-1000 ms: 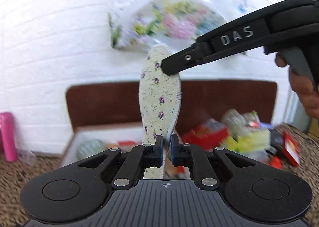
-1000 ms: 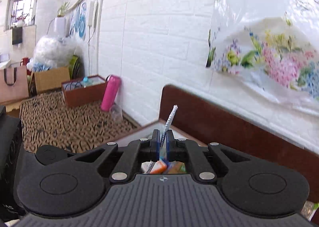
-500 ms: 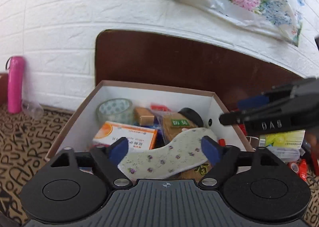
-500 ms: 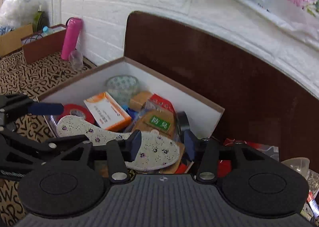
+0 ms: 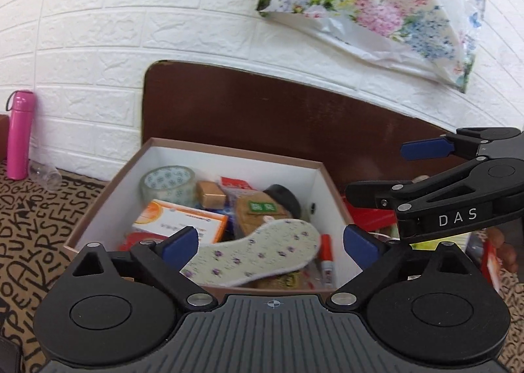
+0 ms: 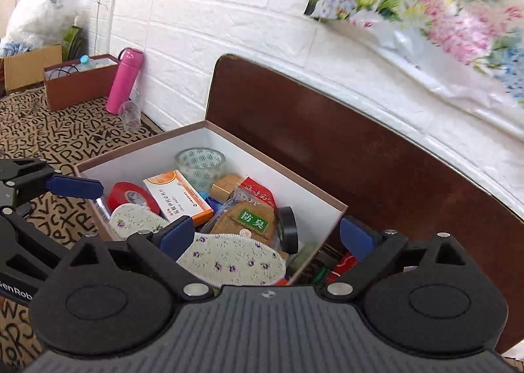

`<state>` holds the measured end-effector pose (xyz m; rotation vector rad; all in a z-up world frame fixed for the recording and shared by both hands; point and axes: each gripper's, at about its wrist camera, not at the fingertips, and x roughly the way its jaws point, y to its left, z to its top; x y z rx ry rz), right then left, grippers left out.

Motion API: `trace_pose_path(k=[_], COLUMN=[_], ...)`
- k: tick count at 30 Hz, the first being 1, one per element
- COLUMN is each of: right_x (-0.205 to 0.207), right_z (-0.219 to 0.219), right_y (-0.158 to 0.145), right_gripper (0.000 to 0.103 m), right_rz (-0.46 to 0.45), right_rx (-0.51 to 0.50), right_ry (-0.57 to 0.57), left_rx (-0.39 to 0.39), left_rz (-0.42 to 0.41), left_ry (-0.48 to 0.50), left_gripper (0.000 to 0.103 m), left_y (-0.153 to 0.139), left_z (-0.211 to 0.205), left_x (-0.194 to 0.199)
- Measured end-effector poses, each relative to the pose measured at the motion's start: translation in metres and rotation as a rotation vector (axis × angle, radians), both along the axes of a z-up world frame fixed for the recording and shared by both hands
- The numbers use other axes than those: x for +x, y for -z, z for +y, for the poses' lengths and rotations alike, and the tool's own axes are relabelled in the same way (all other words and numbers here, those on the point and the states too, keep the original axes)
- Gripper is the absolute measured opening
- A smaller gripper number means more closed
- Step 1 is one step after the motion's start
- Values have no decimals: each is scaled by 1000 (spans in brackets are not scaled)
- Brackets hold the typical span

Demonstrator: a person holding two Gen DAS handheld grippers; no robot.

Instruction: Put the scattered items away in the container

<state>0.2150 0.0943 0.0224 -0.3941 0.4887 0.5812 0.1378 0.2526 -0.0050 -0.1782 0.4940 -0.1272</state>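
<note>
A white-lined cardboard box [image 5: 317, 186] [image 6: 327, 206] holds several items: a tape roll [image 5: 167, 181], an orange-white carton [image 5: 183, 222], a brown insole pack [image 6: 249, 219] and red tape [image 6: 131, 198]. A floral insole [image 5: 255, 255] [image 6: 232, 257] lies loose on top of them. My left gripper [image 5: 270, 243] is open and empty just above the box's near side. My right gripper [image 6: 267, 235] is open and empty over the box's right part; it also shows in the left wrist view [image 5: 406, 170].
More scattered items [image 5: 435, 239] lie right of the box. A dark brown board [image 5: 262, 117] leans on the white brick wall behind. A pink bottle [image 5: 19, 134] and a clear cup [image 6: 129, 116] stand left on the lettered mat. A floral bag [image 5: 376, 13] hangs above.
A second ago both grippers were shut on the insole held upright. Both have opened, and the insole now lies in the box. Both grippers have drawn back slightly.
</note>
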Motion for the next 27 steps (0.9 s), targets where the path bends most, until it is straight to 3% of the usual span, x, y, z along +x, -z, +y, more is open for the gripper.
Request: trace_pose_path(k=[6, 11, 16, 21, 27], right_x=[-34, -69, -99, -117, -122], right_z=[-49, -96, -151, -195, -202], right_y=[-2, 17, 59, 114, 155], right_gripper=[98, 99, 99, 97, 81], right_rz=[3, -11, 20, 82, 207], right_rx=[85, 106, 139, 117, 127], right_ry=[35, 90, 226, 395, 366], left_rx=[-32, -85, -93, -122, -130], left_rz=[-21, 42, 161, 256, 284], left_ry=[77, 162, 228, 199, 223], left_gripper=[101, 102, 101, 101, 92], left_y=[-3, 27, 75, 113, 117], left_z=[-38, -79, -121, -139, -159], left_x=[-27, -42, -45, -43, -26])
